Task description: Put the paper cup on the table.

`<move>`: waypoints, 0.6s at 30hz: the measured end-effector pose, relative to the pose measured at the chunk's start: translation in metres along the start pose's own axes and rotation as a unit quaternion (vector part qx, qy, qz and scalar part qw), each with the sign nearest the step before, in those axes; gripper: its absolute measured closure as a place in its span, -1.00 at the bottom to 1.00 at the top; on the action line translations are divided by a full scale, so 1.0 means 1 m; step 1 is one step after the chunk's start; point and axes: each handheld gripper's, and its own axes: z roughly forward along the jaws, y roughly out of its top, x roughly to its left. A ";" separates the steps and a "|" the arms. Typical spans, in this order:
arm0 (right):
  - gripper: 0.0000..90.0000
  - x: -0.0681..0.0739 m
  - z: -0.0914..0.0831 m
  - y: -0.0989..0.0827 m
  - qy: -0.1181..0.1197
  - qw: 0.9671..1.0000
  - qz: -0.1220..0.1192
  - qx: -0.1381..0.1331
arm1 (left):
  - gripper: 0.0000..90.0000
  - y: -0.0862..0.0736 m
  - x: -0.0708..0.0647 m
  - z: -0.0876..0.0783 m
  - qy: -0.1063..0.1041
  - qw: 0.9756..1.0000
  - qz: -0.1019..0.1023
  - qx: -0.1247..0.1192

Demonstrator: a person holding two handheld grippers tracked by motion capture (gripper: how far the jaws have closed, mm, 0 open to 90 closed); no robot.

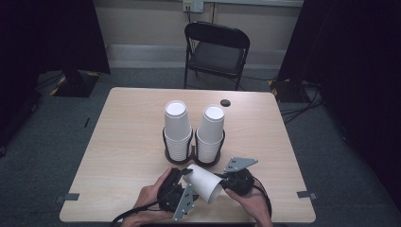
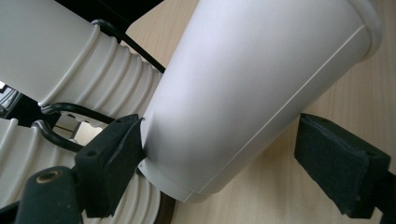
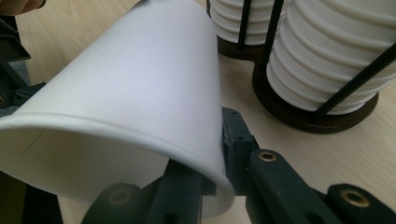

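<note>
Lying on its side just in front of the cup rack [image 1: 191, 158], a white paper cup [image 1: 204, 183] sits between the left gripper [image 1: 182, 176] and right gripper [image 1: 226, 182], near the table [image 1: 123, 142] edge; two cup stacks [image 1: 178, 127] stand in the rack. Left gripper view: jaws apart around the cup's base [image 2: 233, 93], one pad touching it, the other clear of it; rack and stacks just behind. Right gripper view: jaws clamped on the cup's rim [image 3: 140, 107], one jaw inside, one outside; rack beside the cup, apart.
</note>
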 end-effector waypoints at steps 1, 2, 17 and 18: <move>0.90 -0.001 -0.001 0.002 0.002 1.000 0.000 0.002 | -0.68 0.001 0.001 0.001 0.003 1.000 0.007 0.003; 0.90 -0.001 -0.001 0.003 0.004 1.000 0.001 0.004 | -0.69 0.002 0.002 0.002 0.005 1.000 0.007 0.005; 0.91 -0.001 0.005 0.016 0.032 0.999 0.021 -0.011 | -0.92 0.014 0.000 0.018 0.018 0.998 0.043 0.031; 0.91 -0.001 0.006 0.016 0.033 0.999 0.024 -0.011 | -0.92 0.014 -0.001 0.019 0.016 0.999 0.038 0.032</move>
